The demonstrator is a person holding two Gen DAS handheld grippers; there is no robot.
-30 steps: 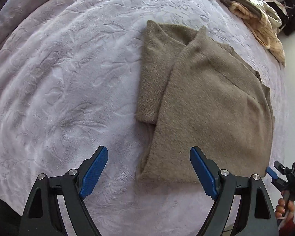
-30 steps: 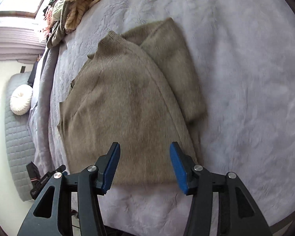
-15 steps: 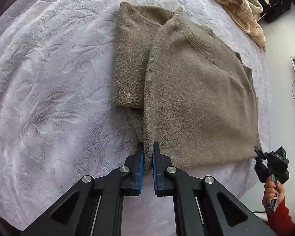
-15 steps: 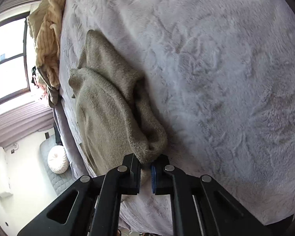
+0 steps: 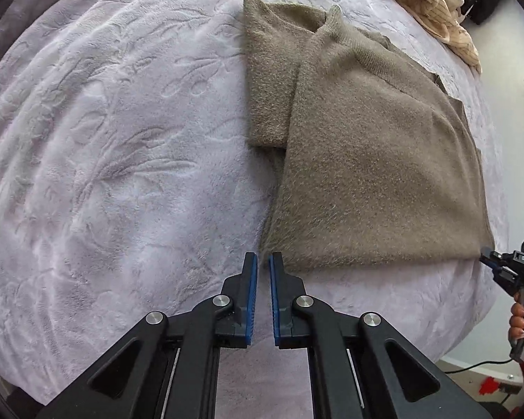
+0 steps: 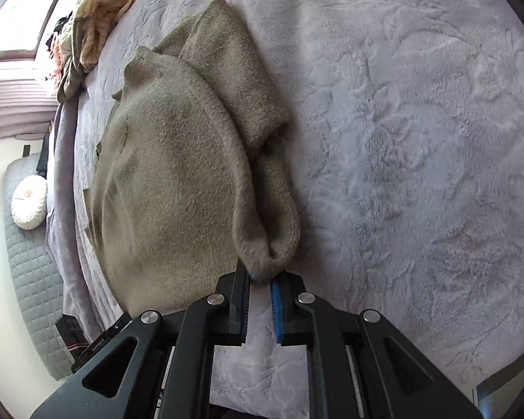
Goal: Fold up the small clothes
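Both my grippers, spread a second ago, have clamped the brown sweater's hem corners on the lilac blanket: left gripper pressed together there, right gripper pinching though easing apart, ready to fold.

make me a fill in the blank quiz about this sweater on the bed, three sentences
1. The fuzzy olive-brown knitted sweater lies on a pale lilac embossed plush ____.
2. The right claw pinches a bottom ____ of the sweater.
3. A heap of cream striped clothes sits at the bed's far edge, ____ from the sweater.

Missing words: blanket; corner; apart
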